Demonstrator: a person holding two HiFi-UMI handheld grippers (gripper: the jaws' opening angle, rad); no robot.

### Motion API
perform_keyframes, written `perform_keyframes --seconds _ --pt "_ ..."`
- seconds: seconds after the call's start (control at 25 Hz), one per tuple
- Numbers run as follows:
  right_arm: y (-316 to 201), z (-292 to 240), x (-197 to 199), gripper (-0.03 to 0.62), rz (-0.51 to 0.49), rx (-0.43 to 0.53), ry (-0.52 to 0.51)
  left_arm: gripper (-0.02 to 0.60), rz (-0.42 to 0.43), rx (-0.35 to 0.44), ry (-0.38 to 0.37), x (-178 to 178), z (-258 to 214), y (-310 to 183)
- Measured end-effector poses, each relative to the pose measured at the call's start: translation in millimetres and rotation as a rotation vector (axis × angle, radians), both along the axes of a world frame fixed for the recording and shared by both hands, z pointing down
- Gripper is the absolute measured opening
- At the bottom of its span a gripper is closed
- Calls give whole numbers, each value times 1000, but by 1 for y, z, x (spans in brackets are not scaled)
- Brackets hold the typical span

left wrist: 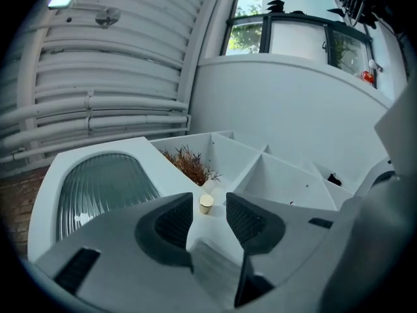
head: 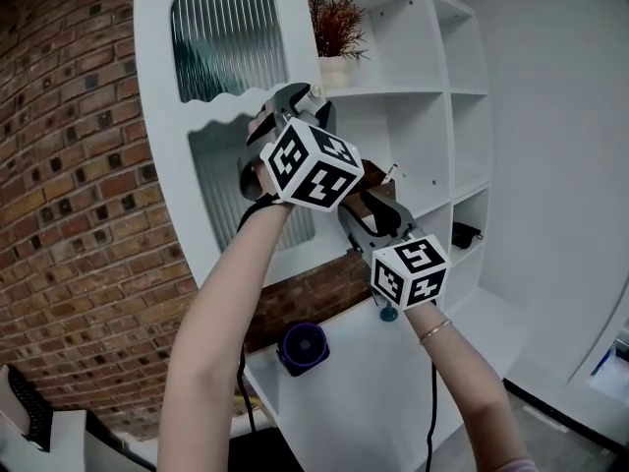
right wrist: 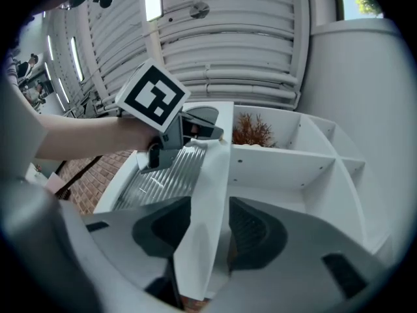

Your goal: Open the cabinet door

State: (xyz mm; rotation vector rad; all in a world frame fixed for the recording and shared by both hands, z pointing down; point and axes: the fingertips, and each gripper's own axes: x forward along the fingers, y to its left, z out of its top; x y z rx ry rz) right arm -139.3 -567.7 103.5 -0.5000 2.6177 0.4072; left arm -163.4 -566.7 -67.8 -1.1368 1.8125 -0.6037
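While the cabinet door (head: 157, 87) stands partly swung out beside the open shelves (head: 423, 116), the left tongs (left wrist: 209, 208) gape at its brass knob (left wrist: 206, 203) and the right tongs (right wrist: 210, 206) straddle its free edge, wide, unclamped; closing squarely on the knob before pulling should prevent slipping.

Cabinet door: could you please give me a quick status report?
Left gripper open, knob between its tips. Right gripper astride door edge, grip unclear. Door partly open. Nothing seen blocking it.
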Motion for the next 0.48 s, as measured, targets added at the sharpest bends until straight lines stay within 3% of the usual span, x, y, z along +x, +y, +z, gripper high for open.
perform_keyframes --seconds 0.48 --pt "-4 -2 -12 175 -26 -16 -6 136 -146 -74 -23 -18 -6 -27"
